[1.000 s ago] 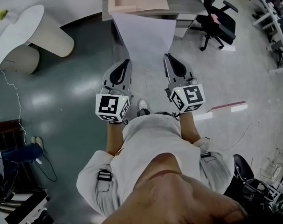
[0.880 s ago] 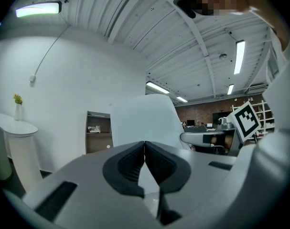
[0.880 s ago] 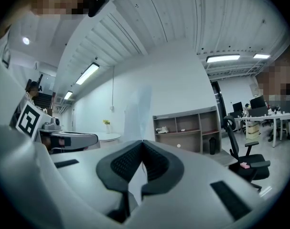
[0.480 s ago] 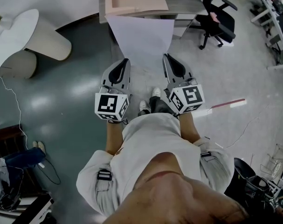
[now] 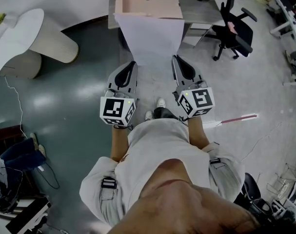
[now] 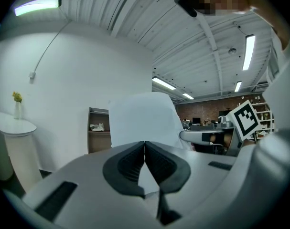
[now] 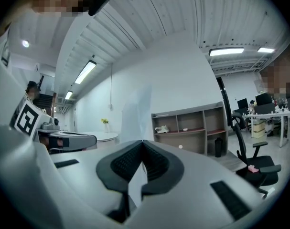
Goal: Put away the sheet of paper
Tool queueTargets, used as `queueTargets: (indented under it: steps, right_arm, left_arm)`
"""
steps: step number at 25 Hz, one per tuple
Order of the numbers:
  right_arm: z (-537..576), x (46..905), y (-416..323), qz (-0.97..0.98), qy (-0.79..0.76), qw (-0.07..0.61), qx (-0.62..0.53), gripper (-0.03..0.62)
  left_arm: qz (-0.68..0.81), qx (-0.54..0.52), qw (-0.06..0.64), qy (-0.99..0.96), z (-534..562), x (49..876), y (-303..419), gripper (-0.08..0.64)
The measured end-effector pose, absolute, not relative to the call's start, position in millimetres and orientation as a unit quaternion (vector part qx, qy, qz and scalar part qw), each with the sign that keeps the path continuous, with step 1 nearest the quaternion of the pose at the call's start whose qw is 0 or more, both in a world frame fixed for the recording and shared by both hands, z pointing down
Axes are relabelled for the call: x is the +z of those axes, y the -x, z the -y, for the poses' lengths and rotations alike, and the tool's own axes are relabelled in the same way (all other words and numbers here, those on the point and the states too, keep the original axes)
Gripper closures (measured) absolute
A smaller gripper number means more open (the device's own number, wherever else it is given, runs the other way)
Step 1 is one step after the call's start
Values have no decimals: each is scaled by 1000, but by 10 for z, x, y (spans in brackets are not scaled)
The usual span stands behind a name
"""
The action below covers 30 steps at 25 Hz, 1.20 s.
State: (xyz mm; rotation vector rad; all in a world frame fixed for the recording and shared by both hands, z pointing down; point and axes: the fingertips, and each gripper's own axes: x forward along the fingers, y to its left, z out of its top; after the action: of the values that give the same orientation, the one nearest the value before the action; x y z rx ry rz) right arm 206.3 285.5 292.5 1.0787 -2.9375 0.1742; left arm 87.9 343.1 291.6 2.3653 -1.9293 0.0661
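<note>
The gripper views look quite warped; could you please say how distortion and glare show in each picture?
Left gripper view: fisheye bending of the ribbed ceiling, black corners, a blooming strip light. Right gripper view: same warp; the white sheet of paper reads pale against the wall. Head view: soft glare patches on the glossy green floor.

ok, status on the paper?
Both shut: left gripper and right gripper on the sheet's near corners. Sheet held out ahead, off the floor. Ahead: pink tray on a desk past its far edge; office chair well right.
</note>
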Motion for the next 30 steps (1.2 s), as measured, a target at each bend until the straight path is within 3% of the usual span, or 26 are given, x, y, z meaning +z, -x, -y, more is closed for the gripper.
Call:
queueTargets:
  steps: [19, 30]
  right_arm:
    - [-2136, 2857, -2128, 953, -298, -17, 59, 574]
    - [-1778, 2911, -1814, 952, -300, -15, 63, 574]
  left_arm:
    - [664, 31, 32, -747, -2745, 2856, -1016, 538]
    - [659, 34, 35, -750, -2369, 2906, -720, 538]
